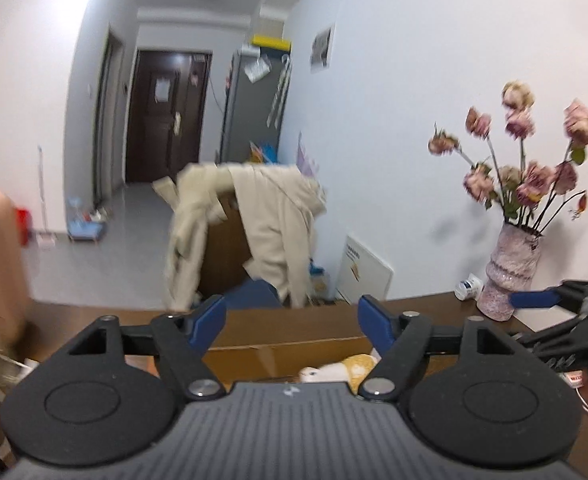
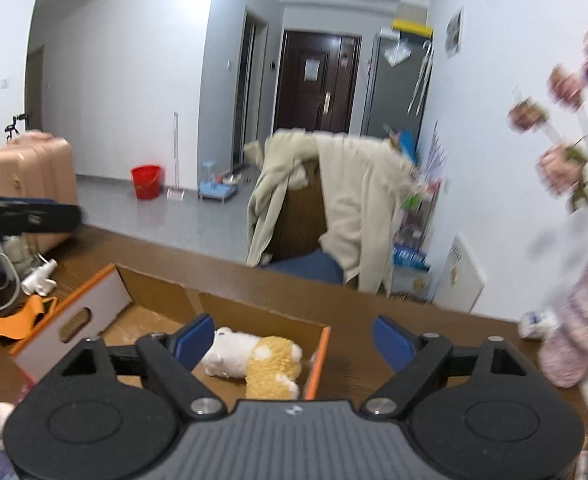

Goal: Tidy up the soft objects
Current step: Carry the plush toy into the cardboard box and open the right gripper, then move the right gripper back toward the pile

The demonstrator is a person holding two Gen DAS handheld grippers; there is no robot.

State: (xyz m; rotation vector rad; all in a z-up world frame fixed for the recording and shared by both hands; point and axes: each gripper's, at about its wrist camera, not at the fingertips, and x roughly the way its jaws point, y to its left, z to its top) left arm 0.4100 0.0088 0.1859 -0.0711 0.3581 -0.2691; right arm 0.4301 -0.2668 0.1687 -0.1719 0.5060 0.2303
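On the brown table (image 2: 374, 312) sits an open cardboard box (image 2: 74, 312) with a white-and-yellow plush toy (image 2: 254, 360) lying inside. Above it, the left gripper (image 1: 292, 320) and right gripper (image 2: 294, 340) hover spread and empty. That toy looks placed; the next move calls for finding another soft object.

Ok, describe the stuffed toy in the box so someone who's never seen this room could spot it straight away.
Start at the brown wooden table in front of the chair draped with a cream jacket. On it sits an open cardboard box with orange edges. The plush toy lies on its side inside, the only thing visible in the box: white at the head end, fuzzy yellow with white patches at the other.
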